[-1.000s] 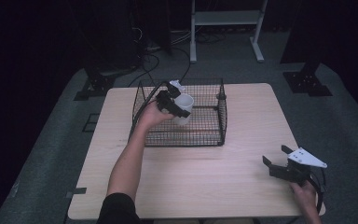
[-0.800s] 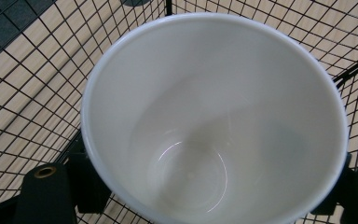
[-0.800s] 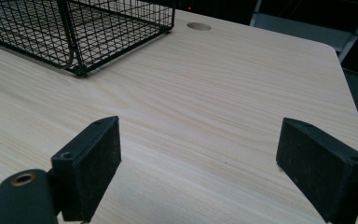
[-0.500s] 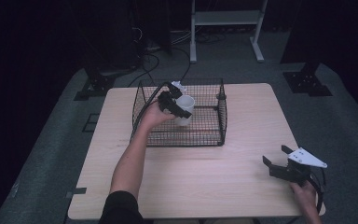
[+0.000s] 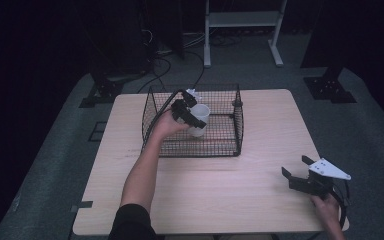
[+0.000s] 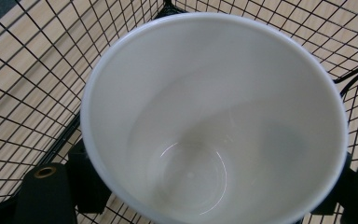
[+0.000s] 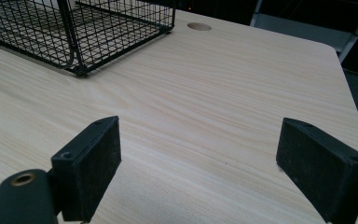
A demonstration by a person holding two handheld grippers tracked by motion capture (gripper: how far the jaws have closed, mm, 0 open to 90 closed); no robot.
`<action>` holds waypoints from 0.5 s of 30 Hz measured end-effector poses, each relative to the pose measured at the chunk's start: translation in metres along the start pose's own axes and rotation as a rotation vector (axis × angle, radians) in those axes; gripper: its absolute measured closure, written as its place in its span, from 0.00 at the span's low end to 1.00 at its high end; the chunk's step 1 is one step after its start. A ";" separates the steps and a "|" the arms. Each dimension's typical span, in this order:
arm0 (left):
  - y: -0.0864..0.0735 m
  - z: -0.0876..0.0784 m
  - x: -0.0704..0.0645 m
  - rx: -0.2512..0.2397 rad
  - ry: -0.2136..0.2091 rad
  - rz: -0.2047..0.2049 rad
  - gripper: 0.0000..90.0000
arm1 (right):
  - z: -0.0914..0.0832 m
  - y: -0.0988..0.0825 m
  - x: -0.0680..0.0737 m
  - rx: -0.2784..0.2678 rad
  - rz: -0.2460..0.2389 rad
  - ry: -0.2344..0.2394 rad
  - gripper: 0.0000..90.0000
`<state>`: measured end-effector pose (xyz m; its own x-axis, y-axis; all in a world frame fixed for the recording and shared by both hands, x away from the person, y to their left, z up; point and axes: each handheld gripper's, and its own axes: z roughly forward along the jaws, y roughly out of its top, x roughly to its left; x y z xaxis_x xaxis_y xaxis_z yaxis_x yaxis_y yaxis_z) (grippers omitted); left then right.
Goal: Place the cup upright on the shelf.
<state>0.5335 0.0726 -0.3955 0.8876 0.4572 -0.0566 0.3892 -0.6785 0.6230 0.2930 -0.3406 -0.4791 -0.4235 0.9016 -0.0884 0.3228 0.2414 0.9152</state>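
Note:
A white cup (image 5: 200,118) is inside the black wire basket (image 5: 196,151) at the table's far middle. My left gripper (image 5: 187,113) reaches over the basket's left wall and is shut on the cup near its rim. In the left gripper view I look straight down into the empty cup (image 6: 214,116), with a black jaw on each side of it and the basket mesh (image 6: 23,84) around it. I cannot tell whether the cup rests on the basket floor. My right gripper (image 5: 295,166) hovers open near the table's front right corner, and nothing lies between its fingers (image 7: 95,161).
The light wooden table (image 5: 230,195) has bare room in front of the basket. The basket's near corner (image 7: 77,70) lies ahead and left of my right gripper. A cable hole (image 7: 199,26) marks the tabletop beyond. A white stand (image 5: 242,20) is behind the table.
My left gripper has sunk slightly lower into the basket with the cup. The right gripper has stayed put.

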 end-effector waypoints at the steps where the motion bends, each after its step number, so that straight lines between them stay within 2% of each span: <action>1: 0.000 0.001 0.000 0.002 0.000 -0.001 0.23 | 0.000 0.000 0.000 0.000 0.000 0.000 0.15; 5: -0.001 0.003 0.000 -0.001 -0.011 -0.003 0.23 | 0.000 0.000 0.000 0.000 -0.001 0.000 0.15; 15: -0.004 0.013 0.002 0.032 -0.019 -0.011 0.23 | 0.000 0.000 0.000 0.000 -0.001 0.000 0.15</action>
<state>0.5373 0.0686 -0.4086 0.8875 0.4541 -0.0782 0.4065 -0.6918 0.5968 0.2930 -0.3405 -0.4791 -0.4237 0.9014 -0.0890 0.3224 0.2419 0.9152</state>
